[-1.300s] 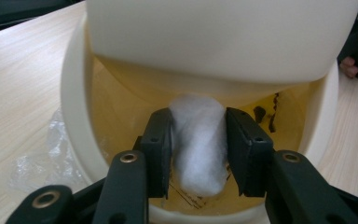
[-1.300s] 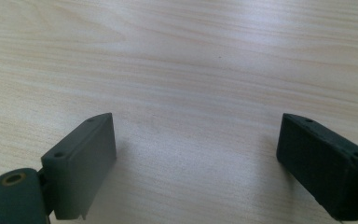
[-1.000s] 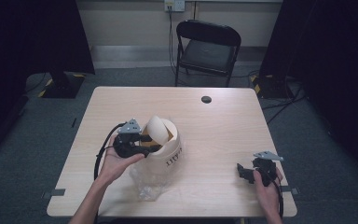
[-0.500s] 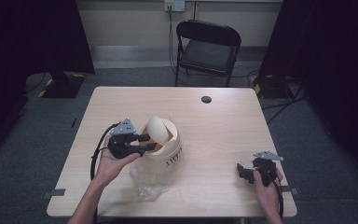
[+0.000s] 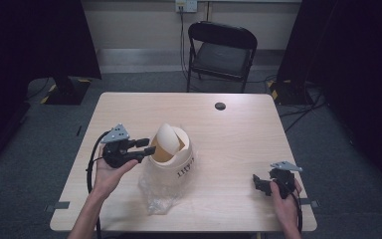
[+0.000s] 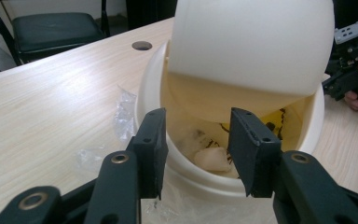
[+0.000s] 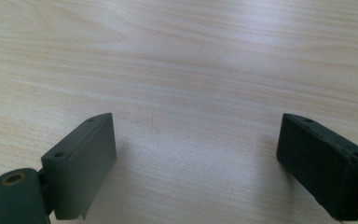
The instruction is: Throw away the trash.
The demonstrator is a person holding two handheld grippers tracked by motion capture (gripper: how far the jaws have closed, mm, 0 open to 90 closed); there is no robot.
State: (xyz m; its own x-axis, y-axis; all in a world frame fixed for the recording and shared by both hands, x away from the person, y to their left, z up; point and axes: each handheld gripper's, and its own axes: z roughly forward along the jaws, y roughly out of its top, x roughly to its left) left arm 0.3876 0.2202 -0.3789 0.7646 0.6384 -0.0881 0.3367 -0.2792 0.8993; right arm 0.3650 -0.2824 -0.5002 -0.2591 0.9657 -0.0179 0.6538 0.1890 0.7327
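A cream bin [image 5: 179, 162] with a swing lid [image 5: 165, 138] stands on the table, dark lettering on its side and a clear plastic bag [image 5: 155, 193] under it. The lid [image 6: 251, 42] is tilted, so the bin's mouth [image 6: 151, 88] gapes; pale crumpled stuff [image 6: 212, 158] lies inside. My left gripper [image 5: 147, 145] is open just left of the mouth, jaws pointing at it and holding nothing; in the left gripper view its jaws [image 6: 198, 140] frame the opening. My right gripper [image 5: 258, 183] rests open near the front right edge, over bare wood [image 7: 196, 158].
A small dark round cap [image 5: 220, 106] lies near the table's far edge [image 5: 184, 94]. A black folding chair [image 5: 222, 50] stands beyond the table. The other hand with its gripper [image 6: 352, 70] shows at the right in the left gripper view.
My left gripper has drawn back to the left, away from the bin's mouth. The bin and the right gripper have stayed put.
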